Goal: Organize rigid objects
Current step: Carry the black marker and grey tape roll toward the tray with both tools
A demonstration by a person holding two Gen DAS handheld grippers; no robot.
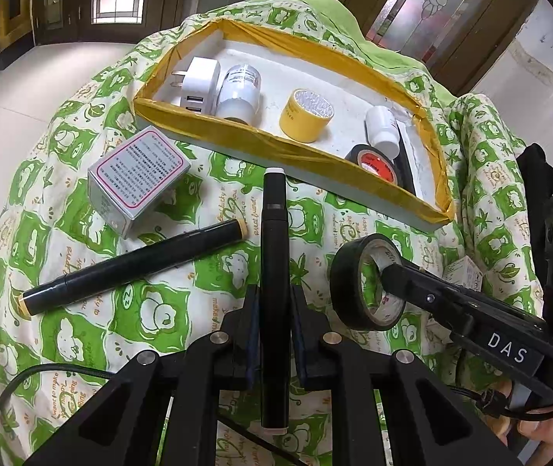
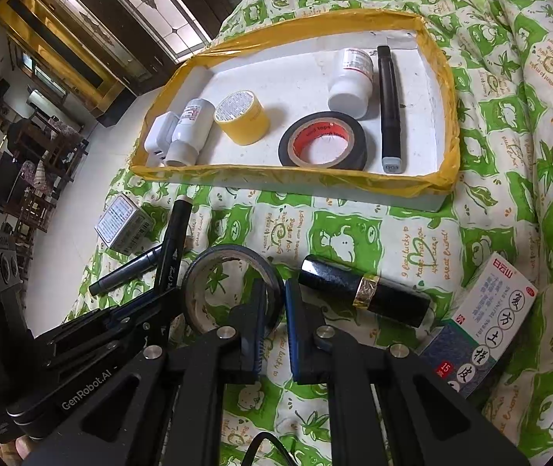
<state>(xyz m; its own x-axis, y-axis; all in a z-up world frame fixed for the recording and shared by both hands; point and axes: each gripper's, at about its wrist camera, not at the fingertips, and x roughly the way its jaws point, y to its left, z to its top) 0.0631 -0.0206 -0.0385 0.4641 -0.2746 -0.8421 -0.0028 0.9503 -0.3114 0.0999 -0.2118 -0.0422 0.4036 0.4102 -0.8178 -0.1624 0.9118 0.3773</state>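
1. Gripping a black marker between closed pads, the left gripper is holding the pen lengthwise along its fingers, the white-capped tip pointing far, toward the near wall of the yellow-taped tray.
2. The right gripper is pinching the wall of a black tape roll, one finger inside the ring and one outside (the left view shows the roll standing on edge, tilted, at that gripper's tip).
3. Both loads are hanging over the green patterned cloth, near the tray but not yet above it.
4. The tray is already holding a charger, two white bottles, a yellow tape roll, a red-cored tape roll and a marker lying along its right wall.
5. A sound approach is probably lifting each piece clear of the rim before easing it down, since the taped edge is standing up and could be catching a low tip.
6. The marker is likely fitting best in the bare middle floor, laid flat so it is not rolling.
7. The tape roll is better laid flat beside the red-cored one (on edge it may be rolling off).
8. Still waiting on the cloth are a second marker, a silver box, a lipstick tube and a medicine box.
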